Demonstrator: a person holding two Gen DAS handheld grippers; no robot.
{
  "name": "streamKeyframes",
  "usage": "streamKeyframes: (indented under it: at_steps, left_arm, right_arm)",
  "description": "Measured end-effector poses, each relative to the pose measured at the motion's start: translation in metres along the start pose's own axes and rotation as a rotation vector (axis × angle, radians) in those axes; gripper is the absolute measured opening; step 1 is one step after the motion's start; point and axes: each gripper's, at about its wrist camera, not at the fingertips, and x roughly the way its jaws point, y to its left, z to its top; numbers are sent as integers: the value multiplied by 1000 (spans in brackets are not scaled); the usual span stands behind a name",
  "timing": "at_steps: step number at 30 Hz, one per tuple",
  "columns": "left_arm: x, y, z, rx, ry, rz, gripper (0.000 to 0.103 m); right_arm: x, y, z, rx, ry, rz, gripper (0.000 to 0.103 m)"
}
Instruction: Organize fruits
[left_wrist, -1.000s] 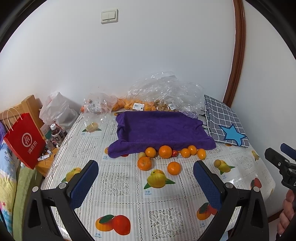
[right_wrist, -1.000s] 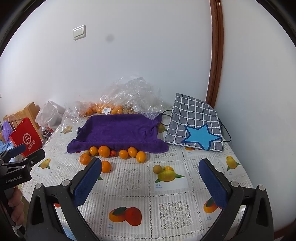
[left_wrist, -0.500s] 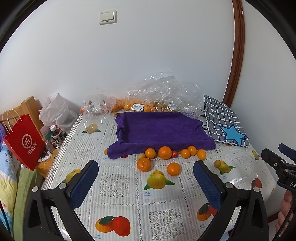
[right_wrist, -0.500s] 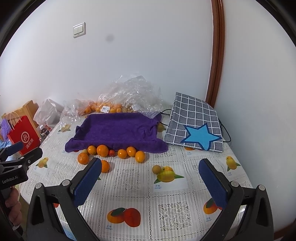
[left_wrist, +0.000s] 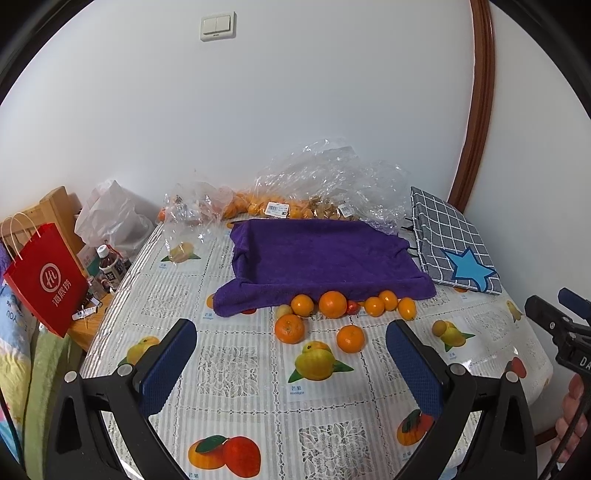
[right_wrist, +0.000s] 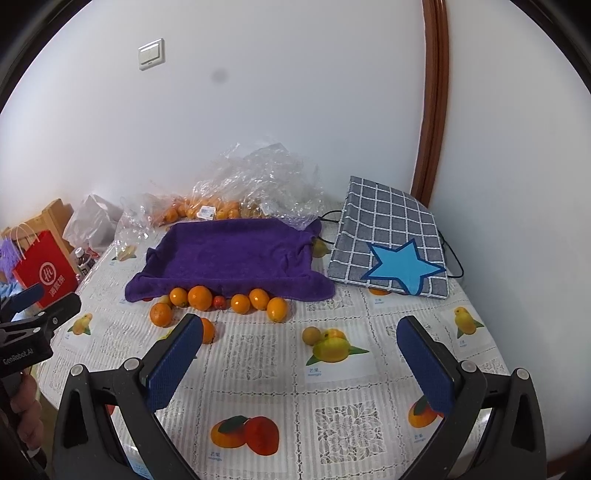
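- The left hand-held gripper (left_wrist: 291, 354) hovers over the surface (left_wrist: 240, 373), its blue pads spread wide with nothing between them.
- The right hand-held gripper (right_wrist: 299, 347) is likewise wide apart and empty.
- Loose oranges (left_wrist: 332, 304) lie ahead of both, in a row touching the near edge of the purple towel (left_wrist: 317, 254).
- Two oranges (left_wrist: 289, 328) sit nearer, just beyond the left one's fingertips.
- A checked bag (right_wrist: 391, 247) lies ahead of the right one, just beside the towel.

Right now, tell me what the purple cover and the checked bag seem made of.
Purple cover: soft terry-like cloth, matte and fuzzy, sagging in folds over its edges. Checked bag: likely woven fabric, matte grey with white grid lines and a flat blue star patch, perhaps felt.
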Motion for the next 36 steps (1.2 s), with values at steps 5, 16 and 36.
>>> streamKeyframes:
  at_steps: [5,16,36]
  left_arm:
    - [8,3,2,-6,4,-5,103]
    - [42,13,-2,-28,29,-11,103]
    - [130,60,-33,-118,187,-46,91]
  right_arm:
    - [6,-3,2,3,-9,-37,103]
    - [44,0,1,-53,4,-37,103]
    - [177,-26,-49,-5,211,25,73]
